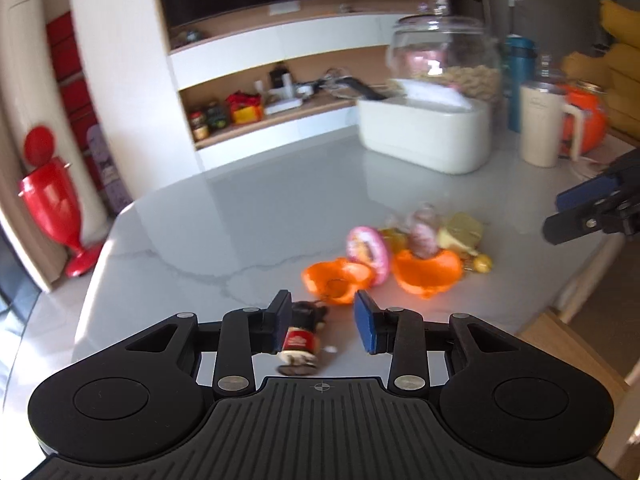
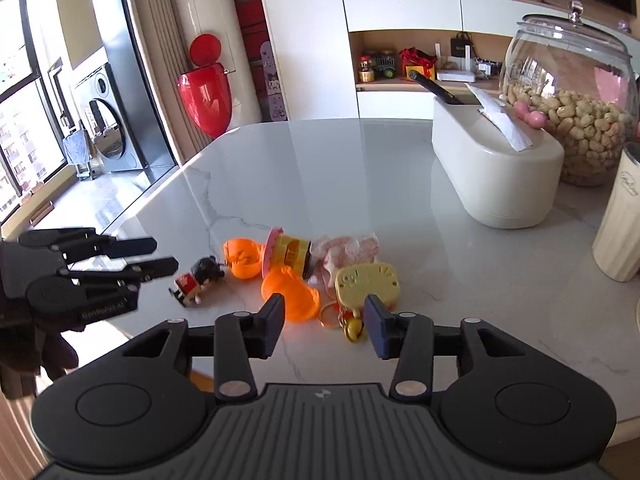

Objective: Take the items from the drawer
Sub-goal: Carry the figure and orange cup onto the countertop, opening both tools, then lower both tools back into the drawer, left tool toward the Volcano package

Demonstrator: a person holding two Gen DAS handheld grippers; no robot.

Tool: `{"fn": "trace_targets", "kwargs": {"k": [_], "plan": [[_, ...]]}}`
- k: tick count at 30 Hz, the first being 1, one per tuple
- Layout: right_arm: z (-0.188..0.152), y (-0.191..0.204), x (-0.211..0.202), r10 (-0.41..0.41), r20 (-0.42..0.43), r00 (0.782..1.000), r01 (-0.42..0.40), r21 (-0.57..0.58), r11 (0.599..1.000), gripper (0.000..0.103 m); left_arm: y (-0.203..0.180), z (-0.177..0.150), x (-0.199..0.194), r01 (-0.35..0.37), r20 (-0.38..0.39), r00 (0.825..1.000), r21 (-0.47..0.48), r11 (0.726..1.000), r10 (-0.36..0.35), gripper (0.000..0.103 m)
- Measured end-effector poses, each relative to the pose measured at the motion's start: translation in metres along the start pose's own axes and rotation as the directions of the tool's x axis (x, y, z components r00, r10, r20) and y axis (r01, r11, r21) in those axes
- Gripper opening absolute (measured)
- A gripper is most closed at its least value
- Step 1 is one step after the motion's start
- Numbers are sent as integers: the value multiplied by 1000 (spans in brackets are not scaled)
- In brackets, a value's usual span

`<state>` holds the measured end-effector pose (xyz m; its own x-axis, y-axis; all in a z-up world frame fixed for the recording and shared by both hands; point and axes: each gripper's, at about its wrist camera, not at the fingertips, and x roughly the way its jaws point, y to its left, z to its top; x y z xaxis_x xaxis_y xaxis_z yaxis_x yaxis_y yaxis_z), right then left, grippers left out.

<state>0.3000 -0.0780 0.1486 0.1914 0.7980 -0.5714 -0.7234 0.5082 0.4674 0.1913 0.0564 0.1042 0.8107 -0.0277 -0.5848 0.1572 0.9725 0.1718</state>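
Figurine (image 2: 198, 280) lying flat, head twd orange toys (image 2: 266, 276).

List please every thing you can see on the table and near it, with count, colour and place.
Small figurine: one, red and black, lying nearest the left gripper.
Capsule halves: two, orange, middle of the toy pile.
Toy tub: one, yellow with pink lid, on its side.
Keychain: one, yellow, right side of the pile.
White box: one, far side of the table.
Glass jar: one, clear, holding peanuts, behind the box.
Cream cup: one, right edge.
Left gripper: black, open.
Right gripper: black, open.
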Motion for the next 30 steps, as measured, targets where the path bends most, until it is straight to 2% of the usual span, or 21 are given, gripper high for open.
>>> {"fn": "trace_targets", "kwargs": {"k": [1, 2, 3, 4, 5, 7, 11, 13, 15, 18, 20, 23, 24, 28, 30], "plan": [[-13, -4, -9, -2, -2, 1000, 2, -3, 1000, 58, -10, -2, -5, 100, -26, 995, 28, 995, -99, 39], [-24, -8, -13, -3, -10, 1000, 3, 7, 1000, 60, -18, -6, -6, 188, -69, 980, 37, 981, -185, 39], [-37, -13, -15, 3, -30, 1000, -2, 35, 999, 60, -29, -11, -3, 279, -136, 953, 43, 959, -271, 41], [-49, -20, -13, 15, -71, 997, -11, 64, 998, 60, -41, -17, 1, 332, -203, 927, 53, 942, -315, 41], [-59, -25, -8, 30, -116, 993, -20, 83, 996, 60, -53, -25, 6, 355, -264, 908, 71, 932, -325, 41], [-87, -37, 2, 62, -195, 979, -34, 141, 989, 60, -76, -43, 22, 370, -385, 873, 124, 921, -299, 41], [-127, -47, 9, 82, -219, 972, -38, 198, 979, 60, -97, -72, 56, 346, -528, 826, 200, 917, -196, 40], [-134, -43, 10, 52, -238, 970, -11, 172, 985, 60, -102, -81, 75, 353, -590, 788, 201, 914, -174, 40], [-131, -36, 7, 31, -217, 976, -5, 119, 993, 60, -105, -90, 91, 358, -630, 759, 196, 913, -163, 40], [-131, -32, 9, 22, -219, 976, 1, 106, 994, 60, -111, -103, 110, 373, -673, 726, 213, 903, -141, 40], [-133, -32, 11, -27, -216, 976, 46, 83, 995, 60, -112, -111, 124, 371, -719, 686, 218, 903, -108, 39], [-136, -36, 9, -43, -208, 977, 61, 82, 995, 60, -105, -119, 137, 365, -778, 620, 170, 915, -103, 38], [-136, -38, 8, -47, -205, 978, 66, 86, 994, 60, -104, -120, 140, 368, -789, 605, 159, 916, -106, 38], [-138, -46, 10, -69, -212, 975, 94, 109, 990, 60, -98, -125, 147, 349, -814, 572, 126, 929, -105, 38], [-137, -49, 10, -74, -213, 974, 102, 123, 987, 60, -100, -130, 149, 349, -832, 549, 133, 927, -87, 36]]}}
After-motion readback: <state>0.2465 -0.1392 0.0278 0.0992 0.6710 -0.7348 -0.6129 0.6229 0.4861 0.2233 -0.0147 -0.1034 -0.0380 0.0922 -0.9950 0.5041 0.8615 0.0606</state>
